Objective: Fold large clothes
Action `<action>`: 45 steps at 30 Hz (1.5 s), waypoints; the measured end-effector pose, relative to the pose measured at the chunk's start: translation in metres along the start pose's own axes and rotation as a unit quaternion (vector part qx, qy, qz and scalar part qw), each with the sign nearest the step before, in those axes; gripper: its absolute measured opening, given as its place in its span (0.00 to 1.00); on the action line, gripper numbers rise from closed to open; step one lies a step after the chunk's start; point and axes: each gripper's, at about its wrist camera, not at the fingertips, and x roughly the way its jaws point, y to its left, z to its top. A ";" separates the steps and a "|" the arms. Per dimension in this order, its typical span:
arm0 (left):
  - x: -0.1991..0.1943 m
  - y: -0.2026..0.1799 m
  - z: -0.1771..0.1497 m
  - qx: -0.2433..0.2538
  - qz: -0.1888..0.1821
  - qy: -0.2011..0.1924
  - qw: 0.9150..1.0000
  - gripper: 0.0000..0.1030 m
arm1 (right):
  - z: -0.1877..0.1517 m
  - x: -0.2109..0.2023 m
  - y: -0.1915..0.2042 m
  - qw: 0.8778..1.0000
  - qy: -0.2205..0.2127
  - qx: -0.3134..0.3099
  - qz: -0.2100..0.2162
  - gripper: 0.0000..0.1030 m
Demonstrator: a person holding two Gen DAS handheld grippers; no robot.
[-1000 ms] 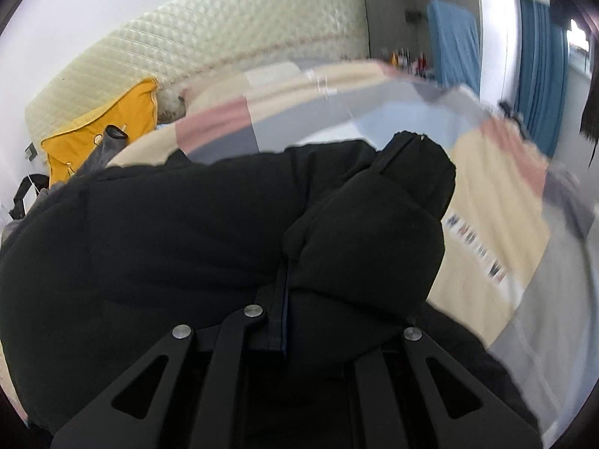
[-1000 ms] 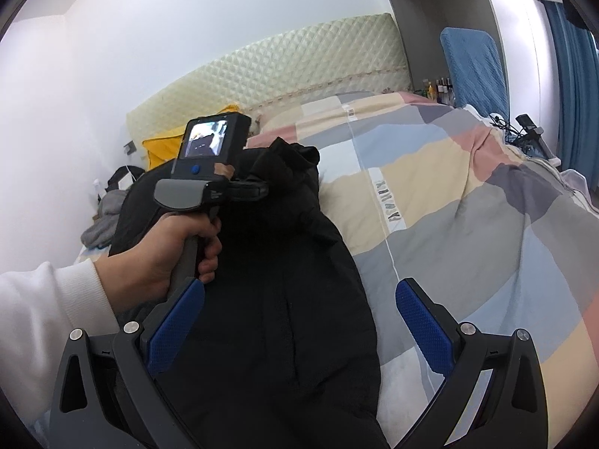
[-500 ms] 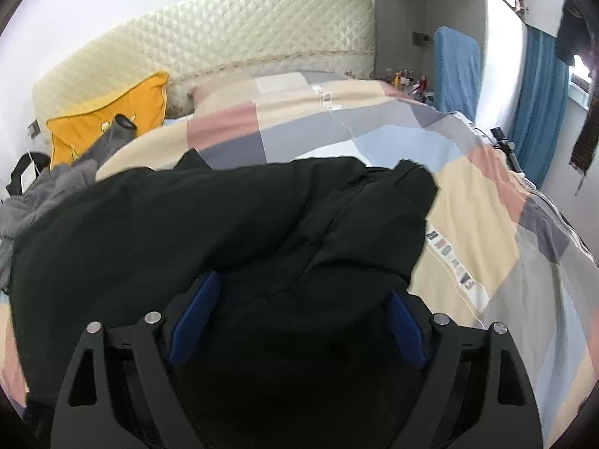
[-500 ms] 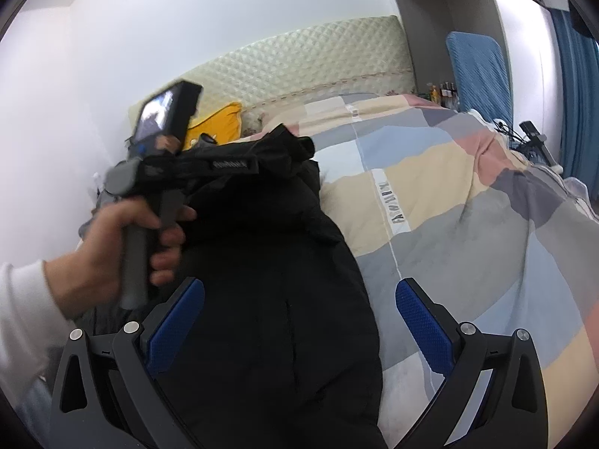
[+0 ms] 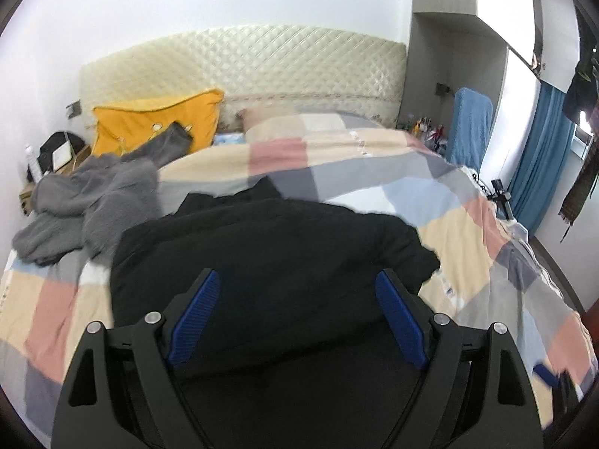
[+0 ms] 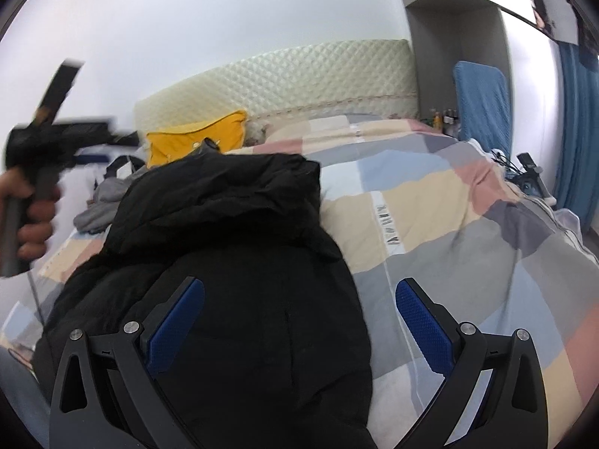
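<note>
Item: black coat (image 6: 232,262), lying on the checked bedspread (image 6: 468,262), long axis running from the bottom of the right wrist view up toward the headboard (image 6: 299,75). We hold the right gripper (image 6: 299,321) just above its near end, jaws apart and empty. We hold the left gripper (image 5: 295,318) higher, jaws likewise apart and empty; the right is nearer.
</note>
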 end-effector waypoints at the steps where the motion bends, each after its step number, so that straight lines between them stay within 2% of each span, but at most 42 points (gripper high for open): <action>1: -0.005 0.006 -0.003 -0.001 0.003 0.013 1.000 0.83 | 0.001 -0.002 -0.002 1.000 -0.001 0.007 0.000 1.00; 3: -0.019 0.024 -0.013 -0.003 0.010 0.035 0.999 0.83 | 0.004 -0.003 -0.002 1.000 -0.004 0.011 -0.002 1.00; 7: -0.044 0.055 -0.032 -0.020 0.017 0.034 0.999 0.83 | 0.014 0.000 0.007 1.000 -0.001 0.011 0.003 1.00; 9: -0.048 0.071 -0.046 -0.019 0.040 0.026 0.999 0.83 | 0.021 0.000 0.011 1.000 -0.004 0.016 0.018 1.00; 11: -0.045 0.088 -0.060 -0.031 0.071 0.023 0.997 0.83 | 0.028 0.001 0.016 1.000 -0.011 0.009 0.011 1.00; 15: -0.014 0.134 -0.084 -0.096 0.092 0.048 0.990 0.83 | 0.053 0.023 0.017 1.000 -0.009 0.002 0.018 1.00; 17: 0.003 0.151 -0.091 -0.109 0.104 0.069 0.986 0.83 | 0.066 0.044 0.012 1.000 0.000 0.009 0.023 1.00; 19: 0.016 0.164 -0.097 -0.105 0.109 0.073 0.986 0.83 | 0.074 0.067 0.006 0.999 0.010 0.023 0.033 1.00; 21: 0.032 0.174 -0.102 -0.092 0.133 0.082 0.983 0.84 | 0.079 0.092 -0.001 0.998 0.021 0.038 0.045 0.99; 23: 0.044 0.182 -0.110 -0.096 0.136 0.091 0.982 0.85 | 0.083 0.119 -0.005 0.997 0.035 0.048 0.052 0.99; 27: 0.071 0.188 -0.120 -0.075 0.143 0.126 0.979 0.92 | 0.086 0.172 -0.015 0.994 0.053 0.071 0.062 0.94; 29: 0.078 0.185 -0.121 -0.057 0.146 0.124 0.980 0.95 | 0.087 0.192 -0.022 0.992 0.056 0.089 0.065 0.92; 31: 0.087 0.182 -0.121 -0.041 0.151 0.124 0.980 0.99 | 0.088 0.204 -0.026 0.992 0.052 0.098 0.064 0.87; 33: 0.099 0.184 -0.123 -0.032 0.162 0.124 0.978 0.99 | 0.087 0.220 -0.030 0.991 0.057 0.104 0.054 0.77; 37: 0.121 0.194 -0.131 -0.039 0.175 0.137 0.974 0.99 | 0.077 0.241 -0.034 0.987 0.078 0.122 0.065 0.64; 39: 0.127 0.203 -0.130 -0.050 0.191 0.130 0.972 0.99 | 0.078 0.243 -0.029 0.989 0.079 0.109 0.068 0.51; 40: 0.127 0.208 -0.128 -0.059 0.199 0.123 0.970 0.99 | 0.080 0.242 -0.024 0.990 0.075 0.101 0.067 0.49; 41: 0.126 0.212 -0.127 -0.068 0.204 0.118 0.970 0.99 | 0.081 0.241 -0.020 0.991 0.071 0.093 0.066 0.41; 42: 0.126 0.219 -0.126 -0.083 0.208 0.111 0.968 0.99 | 0.083 0.238 -0.014 0.992 0.064 0.085 0.069 0.29; 44: 0.120 0.229 -0.125 -0.107 0.213 0.098 0.966 0.99 | 0.088 0.229 -0.003 0.994 0.049 0.069 0.068 0.19; 45: 0.116 0.233 -0.124 -0.119 0.214 0.088 0.966 1.00 | 0.091 0.222 0.005 0.995 0.037 0.060 0.070 0.17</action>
